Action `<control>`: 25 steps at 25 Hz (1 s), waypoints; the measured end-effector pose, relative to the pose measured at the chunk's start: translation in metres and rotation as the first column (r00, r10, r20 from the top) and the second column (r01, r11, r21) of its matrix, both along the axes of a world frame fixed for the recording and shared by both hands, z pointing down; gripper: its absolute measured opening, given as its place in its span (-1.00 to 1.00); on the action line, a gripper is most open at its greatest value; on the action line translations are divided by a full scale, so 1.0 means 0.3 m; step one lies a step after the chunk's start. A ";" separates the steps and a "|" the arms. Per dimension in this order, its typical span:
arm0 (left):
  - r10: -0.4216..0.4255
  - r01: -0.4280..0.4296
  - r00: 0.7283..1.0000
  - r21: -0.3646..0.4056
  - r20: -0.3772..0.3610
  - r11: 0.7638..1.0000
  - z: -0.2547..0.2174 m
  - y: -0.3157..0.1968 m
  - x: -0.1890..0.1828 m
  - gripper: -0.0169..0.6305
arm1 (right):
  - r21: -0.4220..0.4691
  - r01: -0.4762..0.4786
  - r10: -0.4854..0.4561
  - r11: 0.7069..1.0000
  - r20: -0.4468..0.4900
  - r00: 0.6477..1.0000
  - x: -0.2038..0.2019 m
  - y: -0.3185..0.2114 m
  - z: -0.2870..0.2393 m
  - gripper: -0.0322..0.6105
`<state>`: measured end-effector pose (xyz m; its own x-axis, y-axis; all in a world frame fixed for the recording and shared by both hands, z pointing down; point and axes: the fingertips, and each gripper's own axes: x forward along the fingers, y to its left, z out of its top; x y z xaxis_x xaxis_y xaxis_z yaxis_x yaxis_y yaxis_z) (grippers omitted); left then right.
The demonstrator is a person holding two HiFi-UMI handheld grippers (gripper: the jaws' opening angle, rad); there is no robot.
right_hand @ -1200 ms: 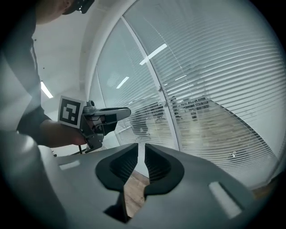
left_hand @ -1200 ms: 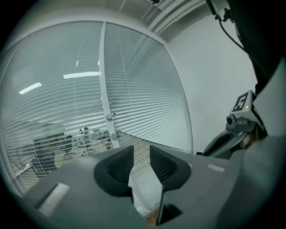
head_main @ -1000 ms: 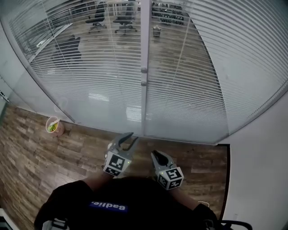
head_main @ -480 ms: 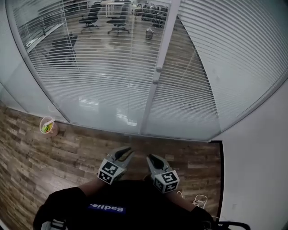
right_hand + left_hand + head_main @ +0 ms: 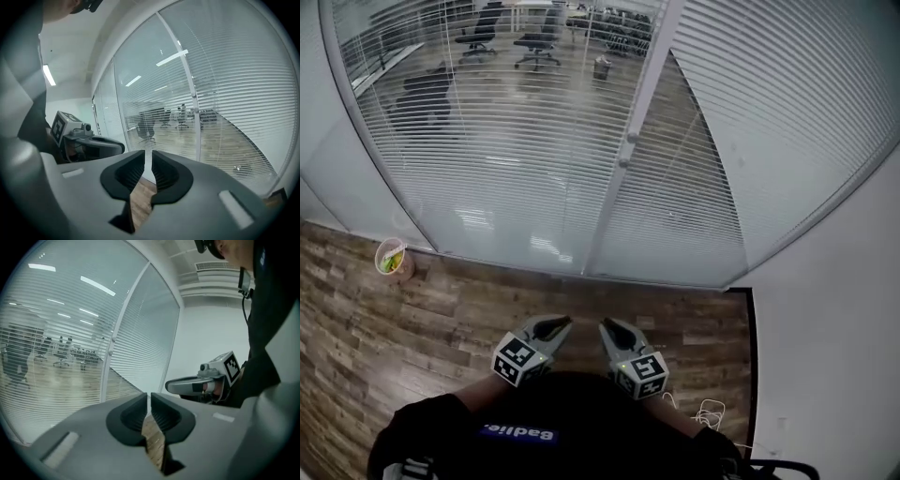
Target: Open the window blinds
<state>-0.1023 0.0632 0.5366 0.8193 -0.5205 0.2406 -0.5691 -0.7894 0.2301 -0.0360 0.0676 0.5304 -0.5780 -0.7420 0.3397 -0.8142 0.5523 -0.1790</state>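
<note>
White slatted window blinds hang behind glass panes and fill the upper head view; their slats stand flat enough that office chairs show through. A white post with small knobs parts the left pane from the right pane. My left gripper and right gripper hover side by side low over the wooden floor, close to my body and well short of the glass. The left gripper's jaws are closing to a thin slit with nothing between them. The right gripper is nearly shut too, and holds nothing.
A paper cup with green contents stands on the wooden floor at the left, by the foot of the glass. A white wall closes the right side. A thin white cable lies on the floor near it.
Both grippers have drawn back toward my body and sit lower in the head view. The left gripper's jaws, spread a second ago, have narrowed to a slit, and it has rolled.
</note>
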 end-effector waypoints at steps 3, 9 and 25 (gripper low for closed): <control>0.014 -0.013 0.999 0.017 -0.040 1.000 -0.058 -0.003 0.020 -0.95 | 0.052 0.023 -0.023 0.998 -0.006 1.000 0.013 -0.024 -0.067 -0.75; 0.133 -0.130 0.990 0.076 -0.034 0.989 -0.094 0.036 0.163 -0.95 | 0.126 -0.019 0.014 0.992 0.041 0.999 0.137 -0.038 -0.131 -0.79; 0.241 -0.236 0.970 0.114 -0.031 0.965 -0.111 0.101 0.260 -0.95 | 0.228 0.129 -0.140 0.965 0.035 0.990 0.105 0.017 -0.135 -0.89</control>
<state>-0.0244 0.0936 0.5034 0.9313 -0.3299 0.1541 -0.3527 -0.9226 0.1564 -0.0045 0.0728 0.4899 -0.6897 -0.7102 0.1412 -0.7228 0.6868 -0.0762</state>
